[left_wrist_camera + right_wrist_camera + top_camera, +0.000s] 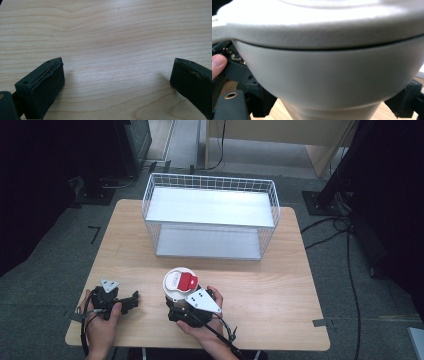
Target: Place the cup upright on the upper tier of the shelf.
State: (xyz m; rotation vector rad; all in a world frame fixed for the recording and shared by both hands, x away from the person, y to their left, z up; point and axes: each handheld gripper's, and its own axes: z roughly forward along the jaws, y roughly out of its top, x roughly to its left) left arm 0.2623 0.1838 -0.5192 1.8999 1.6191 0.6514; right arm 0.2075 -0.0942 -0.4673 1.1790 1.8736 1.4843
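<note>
High view: right gripper point(181, 306) has its fingers closed around the white lidded cup point(179, 286), upright, wire shelf rack point(210, 215) straight ahead; left gripper point(131, 300) spread wide, empty, on the worktop point(280, 285).

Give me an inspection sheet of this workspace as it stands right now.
Surface: wooden table, bare wood around the items.
Job's things: white lidded cup with a red tab, between the right gripper's jaws; white wire rack at the back.
Clutter: nothing seen.
Grippers: left gripper open over bare wood; right gripper shut on the cup.
Cables: black cables on the floor at right.
Surroundings: grey floor, dark stands.
</note>
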